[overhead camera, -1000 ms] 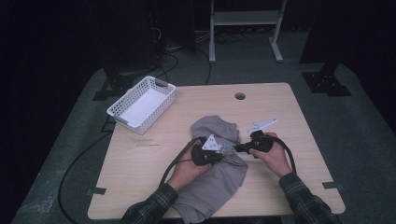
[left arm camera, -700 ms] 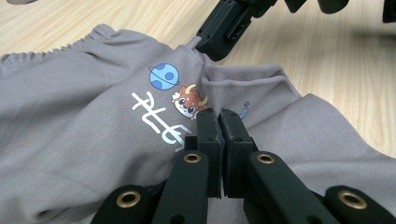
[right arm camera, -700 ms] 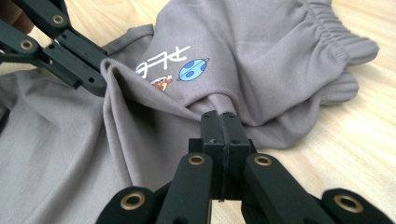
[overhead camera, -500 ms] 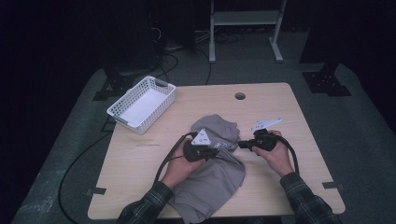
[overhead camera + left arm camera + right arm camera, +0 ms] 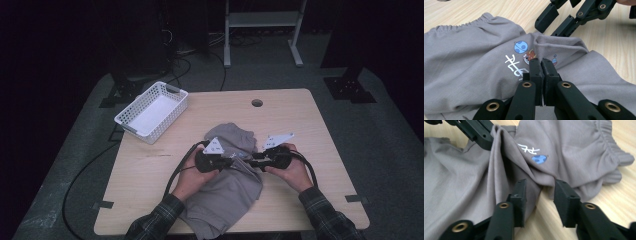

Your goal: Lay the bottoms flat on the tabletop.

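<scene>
High view: grey knit garment with an elastic waistband and a small printed cartoon motif [image 5: 225, 182] lies crumpled on the light wooden table [image 5: 310, 125], directly under both tongs, its lower part hanging over the near edge.

Left gripper [image 5: 232, 161], black, two-jawed: jaws together, clamped on a raised pinch of the grey cloth. Left gripper view shows the pads [image 5: 536, 68] pressed flat against each other just below the blue-and-white print [image 5: 520, 47], fabric [image 5: 469, 62] ridged up around them.

Right gripper [image 5: 251, 161] points toward the left one, tips nearly meeting over the garment's middle. Its jaws have just been opening; right gripper view shows them standing apart, a fold of the cloth [image 5: 529, 170] lying between, pads not pressing it. Bare tabletop [image 5: 624, 190] shows past the right jaw.

White slatted plastic basket [image 5: 152, 111] sits well away, beyond and left of the left gripper, near the table's far-left corner.
</scene>
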A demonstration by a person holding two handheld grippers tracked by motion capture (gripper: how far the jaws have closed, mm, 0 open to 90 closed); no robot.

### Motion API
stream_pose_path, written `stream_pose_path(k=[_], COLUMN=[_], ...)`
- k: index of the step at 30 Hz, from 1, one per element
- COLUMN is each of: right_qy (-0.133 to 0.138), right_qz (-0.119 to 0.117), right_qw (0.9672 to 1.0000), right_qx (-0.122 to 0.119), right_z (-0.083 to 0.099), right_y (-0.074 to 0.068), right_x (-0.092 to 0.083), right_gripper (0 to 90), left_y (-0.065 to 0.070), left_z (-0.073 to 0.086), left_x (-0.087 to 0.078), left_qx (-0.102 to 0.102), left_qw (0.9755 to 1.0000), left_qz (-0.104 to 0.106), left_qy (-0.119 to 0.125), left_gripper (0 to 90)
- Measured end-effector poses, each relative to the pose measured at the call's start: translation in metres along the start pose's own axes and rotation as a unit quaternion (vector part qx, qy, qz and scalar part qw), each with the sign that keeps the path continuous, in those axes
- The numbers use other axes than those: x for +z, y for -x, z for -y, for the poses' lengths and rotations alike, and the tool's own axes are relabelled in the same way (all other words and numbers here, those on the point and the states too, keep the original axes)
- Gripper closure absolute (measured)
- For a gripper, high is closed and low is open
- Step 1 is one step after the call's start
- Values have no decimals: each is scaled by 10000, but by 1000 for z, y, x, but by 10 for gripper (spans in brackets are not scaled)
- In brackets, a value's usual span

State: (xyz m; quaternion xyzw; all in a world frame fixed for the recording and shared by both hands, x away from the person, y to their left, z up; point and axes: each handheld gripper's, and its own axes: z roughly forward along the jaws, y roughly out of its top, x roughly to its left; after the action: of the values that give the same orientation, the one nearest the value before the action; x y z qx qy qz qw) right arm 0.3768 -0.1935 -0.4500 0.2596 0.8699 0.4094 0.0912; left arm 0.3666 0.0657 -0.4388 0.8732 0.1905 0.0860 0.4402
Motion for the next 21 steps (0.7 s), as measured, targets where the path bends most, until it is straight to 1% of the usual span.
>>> stream_pose_path(k=[2,5,6,7,8,9,11,12,15,16,19,21], right_qy=[13,-8,-45,-61,-54,-65,-49,-43,-3,-7,-14,33], right_qz=[-15,-44,-94,-95,-100,-124,-143,-130,-194,-231,-220,-252], right_qw=[10000,9999,9998,9998,9998,9998,9997,9997,9997,9997,9997,9996], right_qx=[-87,-166,-174,-174,-157,-149,-194,-224,-155,-97,46,140], right_z=[-3,-5,-6,-6,-7,-8,-11,-12,-14,-14,-15,-14], right_y=[-3,-7,-7,-7,-7,-8,-10,-11,-14,-14,-11,-9], right_x=[1,5,6,8,10,12,16,18,21,21,18,15], right_gripper=[626,687,700,705,710,710,701,726,887,892,894,895], left_y=[0,0,0,0,0,1,1,2,1,0,-2,-4], left_z=[0,0,0,0,0,0,0,0,0,0,0,-1], left_x=[0,1,2,2,2,3,4,4,3,2,-2,-4], left_qx=[-15,9,-35,-65,-21,-19,6,4,-28,-35,-94,-135], left_qw=[10000,10000,9999,9999,9999,9999,9999,9999,9999,9999,9998,9995], left_qz=[4,44,78,103,103,118,126,127,133,124,92,133], left_qy=[17,19,58,86,64,62,46,44,80,104,168,259], left_gripper=[881,881,881,881,881,881,882,881,881,880,881,882])
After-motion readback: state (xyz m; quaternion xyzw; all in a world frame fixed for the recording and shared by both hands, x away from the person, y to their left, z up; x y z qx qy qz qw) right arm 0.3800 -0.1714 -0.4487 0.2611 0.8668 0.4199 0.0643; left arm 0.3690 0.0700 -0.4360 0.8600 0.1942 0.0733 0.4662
